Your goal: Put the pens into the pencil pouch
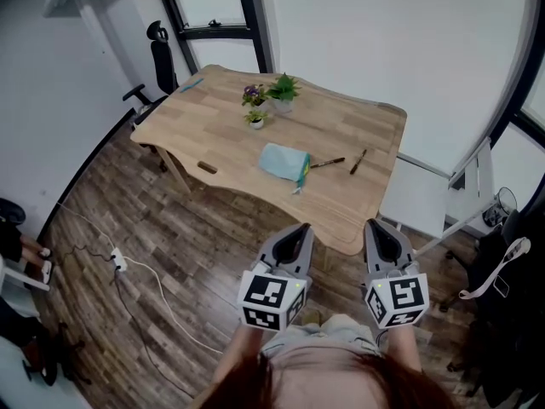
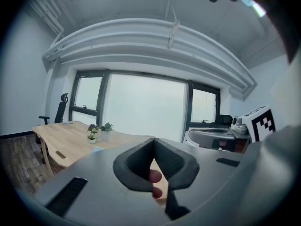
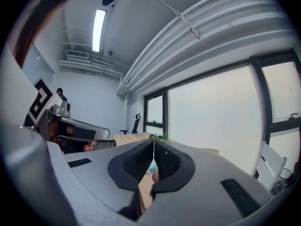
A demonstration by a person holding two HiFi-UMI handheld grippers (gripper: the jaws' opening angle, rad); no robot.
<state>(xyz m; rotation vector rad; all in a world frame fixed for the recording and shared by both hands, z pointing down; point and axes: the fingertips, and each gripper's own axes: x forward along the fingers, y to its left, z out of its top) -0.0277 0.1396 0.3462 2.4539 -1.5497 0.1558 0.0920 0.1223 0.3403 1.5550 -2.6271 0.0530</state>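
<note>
A light blue pencil pouch [image 1: 283, 162] lies on the wooden table [image 1: 221, 122], near its front edge. Two dark pens lie to its right: one pen [image 1: 328, 163] close to the pouch, the other pen [image 1: 358, 161] further right. My left gripper [image 1: 299, 231] and right gripper [image 1: 377, 228] hang side by side over the floor, short of the table, both shut and holding nothing. In the left gripper view the jaws [image 2: 154, 142] meet at the tips with the table [image 2: 66, 140] beyond. In the right gripper view the jaws [image 3: 153, 144] are pressed together.
Small potted plants [image 1: 271, 96] stand at the middle of the table. A dark office chair [image 1: 157, 62] is at the table's far left. A white folding table [image 1: 421, 198] stands right of the wooden one. A white cable and power strip [image 1: 119, 262] lie on the wood floor.
</note>
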